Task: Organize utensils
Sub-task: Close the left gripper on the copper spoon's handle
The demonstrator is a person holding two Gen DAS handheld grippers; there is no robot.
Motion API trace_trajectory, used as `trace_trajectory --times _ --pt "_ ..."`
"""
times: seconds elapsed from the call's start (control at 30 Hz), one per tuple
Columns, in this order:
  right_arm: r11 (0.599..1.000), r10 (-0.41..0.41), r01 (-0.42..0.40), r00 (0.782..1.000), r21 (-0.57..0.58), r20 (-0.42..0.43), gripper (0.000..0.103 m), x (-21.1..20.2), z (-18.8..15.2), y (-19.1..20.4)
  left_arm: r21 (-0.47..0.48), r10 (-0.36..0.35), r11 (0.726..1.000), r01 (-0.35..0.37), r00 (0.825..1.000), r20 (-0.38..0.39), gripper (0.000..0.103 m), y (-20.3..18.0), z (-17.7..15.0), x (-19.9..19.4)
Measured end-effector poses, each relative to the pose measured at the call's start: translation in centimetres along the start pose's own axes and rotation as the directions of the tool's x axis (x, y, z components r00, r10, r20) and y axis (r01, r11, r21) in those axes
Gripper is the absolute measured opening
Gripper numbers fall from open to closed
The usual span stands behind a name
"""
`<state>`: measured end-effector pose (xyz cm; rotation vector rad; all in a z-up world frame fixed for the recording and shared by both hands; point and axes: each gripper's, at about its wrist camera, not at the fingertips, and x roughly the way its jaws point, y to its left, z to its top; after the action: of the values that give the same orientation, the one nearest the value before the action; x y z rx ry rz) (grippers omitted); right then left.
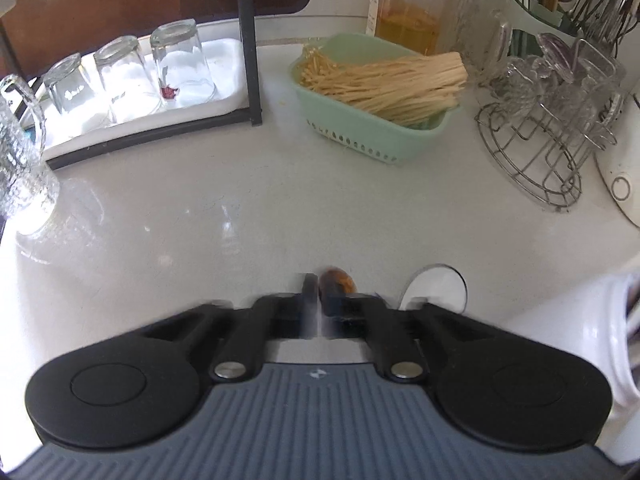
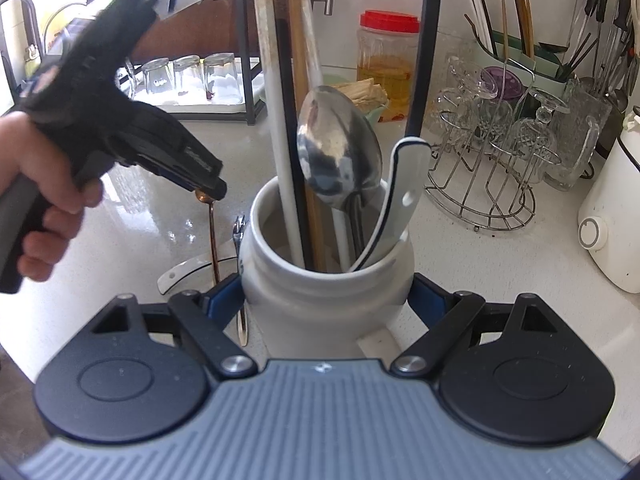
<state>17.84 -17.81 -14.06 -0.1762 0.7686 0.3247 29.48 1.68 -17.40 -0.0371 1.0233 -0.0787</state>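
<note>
Copper-coloured, a thin spoon [image 2: 213,236] hangs by its top end from the clamped left gripper [image 2: 211,192], just left of the white jar [image 2: 328,300]. Around that jar the right gripper [image 2: 326,300] is closed, with a steel spoon [image 2: 340,148], white ladle [image 2: 394,200] and long handles standing inside. More cutlery [image 2: 240,240] lies on the counter [image 2: 152,232] at the jar's left.
</note>
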Motion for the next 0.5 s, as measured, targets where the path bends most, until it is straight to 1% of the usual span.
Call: trace_trajectory --times 0.07,0.17,0.27,0.37,0.43,0.5 --pt "1.0 0.001 -0.001 1.0 -0.002 0.003 0.09 0.0 -0.1 0.0 -0.025 -0.024 0.999 0.024 1.0 0.003 0.002 0.2 -0.3 -0.7" --pt "1.0 0.003 -0.003 1.0 -0.011 0.009 0.09 -0.1 -0.2 0.0 -0.012 -0.005 1.0 0.005 1.0 0.014 0.002 0.0 -0.7 -1.2" --pt "1.0 0.007 -0.007 1.0 -0.016 0.01 0.09 -0.2 -0.2 0.0 -0.045 -0.033 0.998 0.034 0.999 0.014 0.002 0.4 -1.2 -1.6" --pt "1.0 0.008 -0.008 1.0 -0.015 0.014 0.09 -0.2 -0.3 0.0 -0.049 -0.04 0.998 0.04 0.999 0.008 0.002 0.9 -1.4 -1.6" --pt "1.0 0.007 -0.007 1.0 -0.014 0.017 0.09 -0.2 -0.3 0.0 -0.071 -0.059 0.996 0.059 0.998 0.005 0.003 1.5 -1.6 -1.6" --pt "1.0 0.008 -0.007 1.0 -0.015 0.019 0.09 -0.2 -0.4 0.0 -0.125 -0.11 0.986 0.108 0.994 -0.01 0.003 2.3 -1.8 -1.2"
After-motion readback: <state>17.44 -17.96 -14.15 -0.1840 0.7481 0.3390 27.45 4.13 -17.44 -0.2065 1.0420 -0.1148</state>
